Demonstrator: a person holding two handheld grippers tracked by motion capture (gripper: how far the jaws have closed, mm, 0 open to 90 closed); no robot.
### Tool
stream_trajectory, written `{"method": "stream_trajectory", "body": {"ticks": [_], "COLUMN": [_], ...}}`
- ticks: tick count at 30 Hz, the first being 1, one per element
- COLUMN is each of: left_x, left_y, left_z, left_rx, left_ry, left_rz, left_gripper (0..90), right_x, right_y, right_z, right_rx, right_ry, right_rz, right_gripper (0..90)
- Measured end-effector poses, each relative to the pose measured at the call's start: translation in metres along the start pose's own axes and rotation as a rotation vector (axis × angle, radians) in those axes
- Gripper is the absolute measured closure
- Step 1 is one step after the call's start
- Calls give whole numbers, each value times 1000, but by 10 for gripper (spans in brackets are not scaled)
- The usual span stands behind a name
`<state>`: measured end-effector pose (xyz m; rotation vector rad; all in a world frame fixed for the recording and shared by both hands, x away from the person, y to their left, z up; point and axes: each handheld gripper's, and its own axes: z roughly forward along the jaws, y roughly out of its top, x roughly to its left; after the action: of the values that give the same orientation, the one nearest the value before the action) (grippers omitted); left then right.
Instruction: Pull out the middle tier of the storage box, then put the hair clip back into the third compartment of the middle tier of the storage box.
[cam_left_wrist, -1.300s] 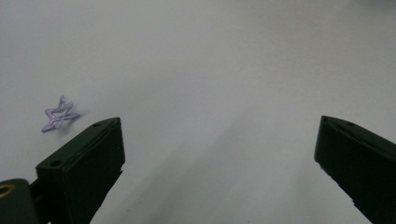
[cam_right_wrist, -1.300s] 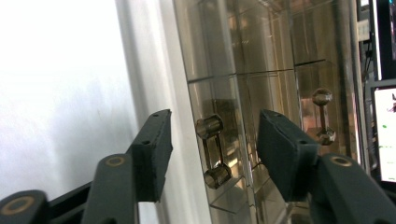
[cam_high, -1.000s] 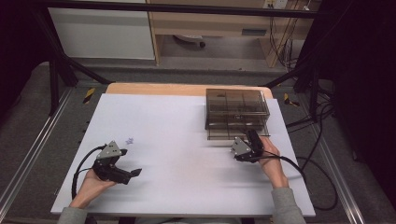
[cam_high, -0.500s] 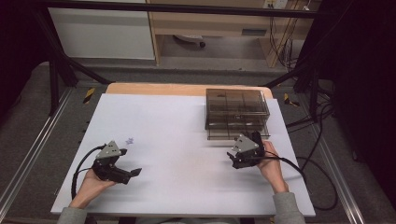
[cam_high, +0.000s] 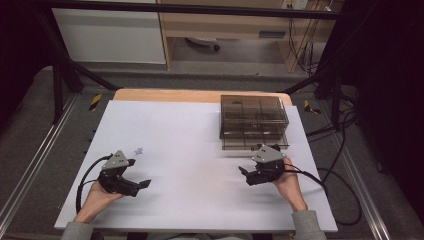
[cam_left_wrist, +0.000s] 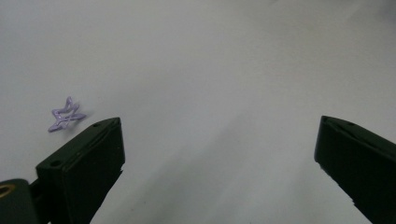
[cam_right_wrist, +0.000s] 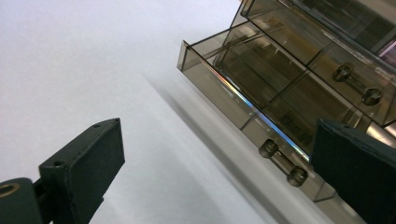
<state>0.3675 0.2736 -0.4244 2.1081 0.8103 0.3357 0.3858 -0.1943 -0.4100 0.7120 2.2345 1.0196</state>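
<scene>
Both open grippers flank bare table (cam_high: 200, 150) beside drawer box (cam_high: 254, 122).

The drawer box (cam_right_wrist: 299, 88) is glossy, smoky see-through plastic; beside it, the table (cam_high: 190, 145) has a smooth, matt white top.

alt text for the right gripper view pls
A smoky clear drawer box with its lowest drawer pulled out, knobbed handle in front, on a white table. The right gripper is open, its black jaws wide apart and holding nothing.
</scene>
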Motion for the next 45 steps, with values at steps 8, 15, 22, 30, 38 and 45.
{"method": "stream_trajectory", "body": {"ticks": [8,15,22,30,38,45], "left_x": [1,2,5,6,6,6], "left_y": [0,1,1,4,7,13], "left_z": [-1,-2,-2,-3,-4,-3], "left_rx": [-7,-12,-14,-19,-22,-24], "left_ry": [1,4,8,22,28,26], "left_rz": [-9,-16,-30,-39,-43,-40], "left_gripper": [13,13,13,13,13,15], "right_x": [2,-1,-6,-3,-1,-1], "right_y": [1,-7,-15,-23,-31,-35], "right_z": [-3,-10,-20,-27,-32,-34], "right_rx": [12,-21,-42,-44,-38,-38], "right_ry": [68,110,141,178,180,183], "right_rz": [110,221,296,301,286,298], "right_gripper": [5,5,8,8,12,12]}}
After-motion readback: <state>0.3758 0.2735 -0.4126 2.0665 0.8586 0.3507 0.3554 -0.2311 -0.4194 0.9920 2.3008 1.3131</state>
